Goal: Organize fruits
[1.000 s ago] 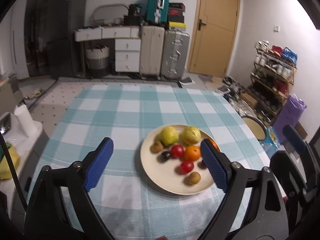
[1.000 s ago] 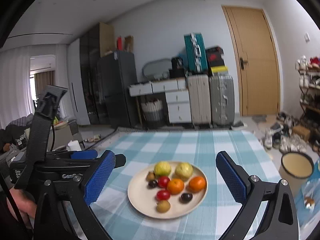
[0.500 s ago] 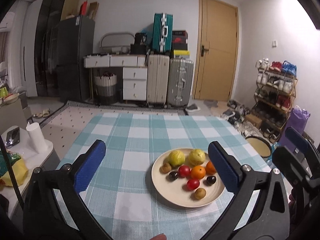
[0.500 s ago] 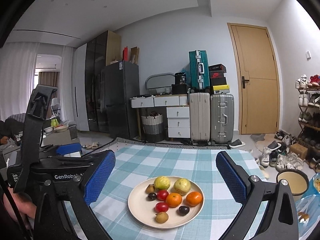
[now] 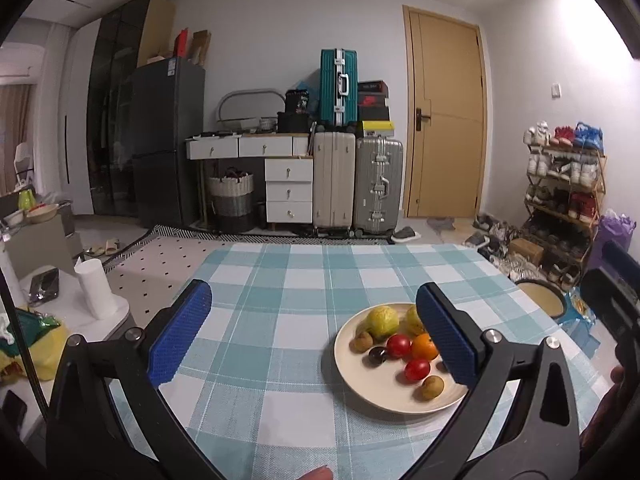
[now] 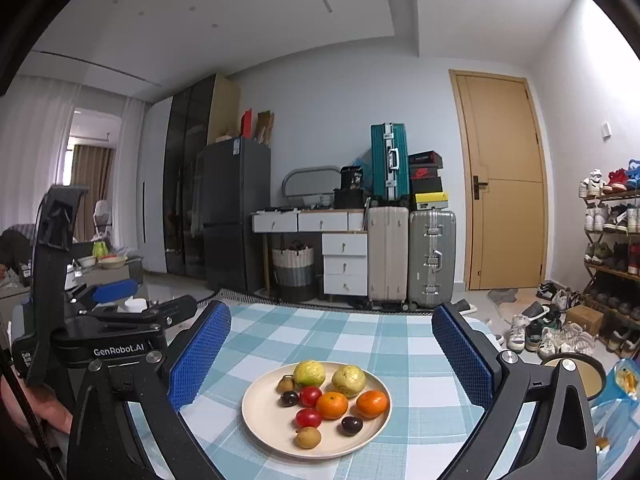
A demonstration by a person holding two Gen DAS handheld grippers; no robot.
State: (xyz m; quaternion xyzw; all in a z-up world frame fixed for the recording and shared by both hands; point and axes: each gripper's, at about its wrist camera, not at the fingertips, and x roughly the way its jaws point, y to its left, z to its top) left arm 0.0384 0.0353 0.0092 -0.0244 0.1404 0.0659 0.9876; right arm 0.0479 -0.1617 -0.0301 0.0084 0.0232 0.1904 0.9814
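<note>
In the left wrist view, the right blue-padded finger [image 5: 446, 338] of the left gripper [image 5: 312, 334] covers the right rim of the round cream plate [image 5: 360, 376], half of one yellow-green guava [image 5: 413, 320], and an orange tangerine [image 5: 424, 347] partly. The black right gripper [image 5: 616, 296] is cut off at the right edge, its fingers unseen.

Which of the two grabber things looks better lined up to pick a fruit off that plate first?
Probably the right gripper: in its view the plate sits centred between its open fingers, every fruit visible. In the left gripper view the plate lies off to the right, partly hidden behind one finger.
</note>
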